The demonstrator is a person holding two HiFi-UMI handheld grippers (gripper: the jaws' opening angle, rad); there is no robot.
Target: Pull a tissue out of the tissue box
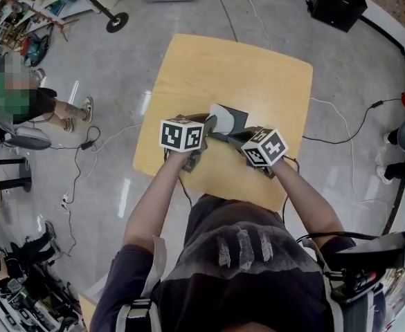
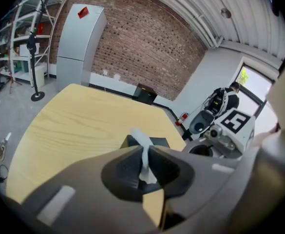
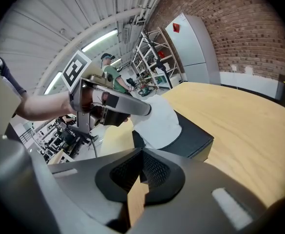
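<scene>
Head view looks steeply down on the pale wooden counter (image 1: 244, 75); both gripper views, low and close, share its black tissue box (image 3: 196, 139).

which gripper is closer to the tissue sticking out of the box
Left. The left gripper has its jaws pinched on the tissue itself, just above the tissue box. The right gripper sits just short of the box, jaws together on nothing.
</scene>
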